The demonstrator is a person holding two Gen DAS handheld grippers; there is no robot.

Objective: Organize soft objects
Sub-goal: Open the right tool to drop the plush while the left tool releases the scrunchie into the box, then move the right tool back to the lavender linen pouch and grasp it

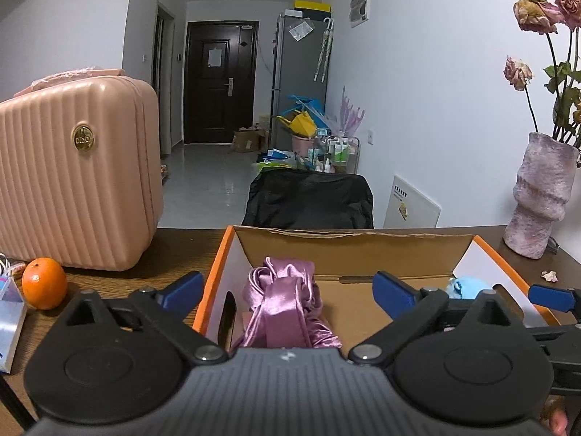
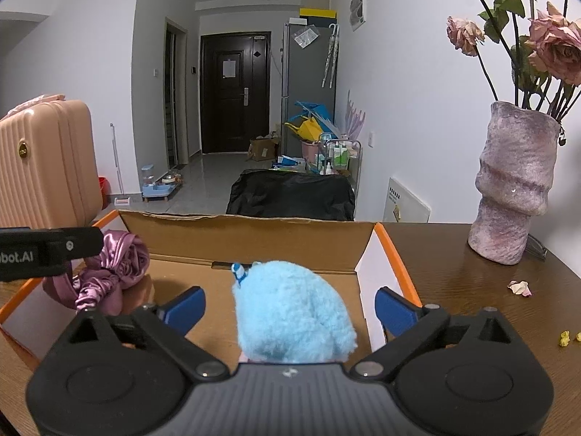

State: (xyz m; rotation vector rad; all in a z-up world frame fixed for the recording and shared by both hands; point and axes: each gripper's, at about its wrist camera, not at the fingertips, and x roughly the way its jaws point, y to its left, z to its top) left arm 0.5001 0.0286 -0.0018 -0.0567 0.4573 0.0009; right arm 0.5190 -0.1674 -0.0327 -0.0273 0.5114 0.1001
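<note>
An open cardboard box (image 1: 348, 247) with orange-edged flaps sits on the wooden table. A pink satin cloth (image 1: 287, 305) lies in its left part, between the wide-open fingers of my left gripper (image 1: 288, 290), which touch nothing. A fluffy light-blue plush toy (image 2: 290, 312) lies in the box's right part, between the wide-open fingers of my right gripper (image 2: 290, 309), apart from both pads. The plush also shows in the left wrist view (image 1: 468, 287), and the satin cloth in the right wrist view (image 2: 109, 276), next to the left gripper's body.
A pink suitcase (image 1: 72, 174) and an orange (image 1: 44, 282) stand on the table left of the box. A pink vase (image 2: 515, 185) with dried roses stands to the right, with fallen petals (image 2: 520, 287) near it. A black chair back (image 1: 308, 200) is behind the table.
</note>
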